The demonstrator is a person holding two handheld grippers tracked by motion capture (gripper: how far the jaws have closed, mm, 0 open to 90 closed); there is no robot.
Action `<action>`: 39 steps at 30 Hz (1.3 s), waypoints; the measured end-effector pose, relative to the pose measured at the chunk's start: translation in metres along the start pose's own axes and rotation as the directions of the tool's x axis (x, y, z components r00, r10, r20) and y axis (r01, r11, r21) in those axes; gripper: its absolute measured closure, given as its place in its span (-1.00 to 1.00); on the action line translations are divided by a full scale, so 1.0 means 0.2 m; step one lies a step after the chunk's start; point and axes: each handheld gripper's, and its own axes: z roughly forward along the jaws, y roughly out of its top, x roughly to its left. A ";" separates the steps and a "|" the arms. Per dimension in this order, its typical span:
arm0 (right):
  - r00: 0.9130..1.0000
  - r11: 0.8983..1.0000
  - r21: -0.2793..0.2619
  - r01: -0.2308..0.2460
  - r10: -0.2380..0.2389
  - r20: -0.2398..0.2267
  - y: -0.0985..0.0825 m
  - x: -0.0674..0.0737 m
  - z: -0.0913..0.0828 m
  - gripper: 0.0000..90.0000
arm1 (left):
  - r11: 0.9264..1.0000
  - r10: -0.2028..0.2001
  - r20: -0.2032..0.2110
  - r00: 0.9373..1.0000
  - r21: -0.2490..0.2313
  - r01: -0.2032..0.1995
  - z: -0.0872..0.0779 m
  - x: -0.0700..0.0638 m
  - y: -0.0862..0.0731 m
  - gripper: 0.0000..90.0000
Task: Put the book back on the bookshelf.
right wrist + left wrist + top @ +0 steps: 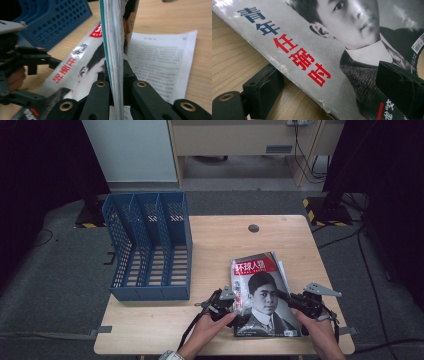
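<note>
On the near right of the desk (220, 235), magazine (260, 290) lying flat. Right gripper (116, 82) clamped shut on a sheaf of pages; left gripper (332, 82) open, fingers (265, 86) astride the cover's edge, not pressing. Could tear or slip free if lifted by thin pages alone. Reads 青年任弼时 on the cover. Blue file rack (150, 250) standing far left.

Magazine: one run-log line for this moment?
right tool: shut on glossy portrait-cover magazine edge | left tool: open, straddling its spine | blue plastic file rack: empty
</note>
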 end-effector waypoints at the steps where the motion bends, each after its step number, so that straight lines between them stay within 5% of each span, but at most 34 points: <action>1: 1.000 1.000 0.017 0.001 -0.001 0.011 -0.01 -0.01 0.01 0.95 | 1.000 0.004 -0.002 1.000 -0.001 -0.004 0.00 0.00 0.00 -0.81; 13: 0.993 0.987 0.145 0.064 -0.078 0.090 -0.04 0.00 0.08 0.84 | 0.996 0.081 0.015 0.997 0.034 -0.082 0.03 -0.01 0.03 -0.66; 16: 0.981 0.971 0.204 0.126 -0.152 0.118 -0.04 0.02 0.10 0.60 | 0.995 0.091 0.011 0.996 0.038 -0.091 0.04 0.00 0.05 -0.62; 21: 0.972 0.959 0.243 0.145 -0.184 0.149 -0.04 0.02 0.11 0.13 | 0.994 0.106 -0.009 0.994 0.039 -0.106 0.03 0.00 0.04 -0.48; 24: 0.965 0.956 0.265 0.127 -0.181 0.189 -0.05 0.00 0.11 -0.30 | 0.993 0.117 -0.014 0.993 0.034 -0.116 0.03 -0.01 0.03 -0.48; 27: 0.956 0.957 0.268 0.112 -0.177 0.233 -0.05 -0.02 0.10 -0.51 | 0.993 0.117 -0.019 0.993 0.034 -0.116 0.03 -0.01 0.03 -0.46; 31: 0.955 0.960 0.270 0.075 -0.147 0.258 -0.05 -0.05 0.09 -0.59 | 0.993 0.116 -0.028 0.993 0.030 -0.115 0.03 -0.01 0.03 -0.37; 36: 0.963 0.957 0.274 0.093 -0.156 0.220 -0.05 -0.03 0.12 -0.66 | 0.993 0.117 -0.033 0.993 0.029 -0.116 0.02 0.00 0.03 -0.28; 39: 0.957 0.955 0.280 0.103 -0.171 0.233 -0.06 -0.02 0.12 -0.57 | 0.995 0.101 -0.031 0.994 0.025 -0.100 0.02 0.01 0.03 -0.20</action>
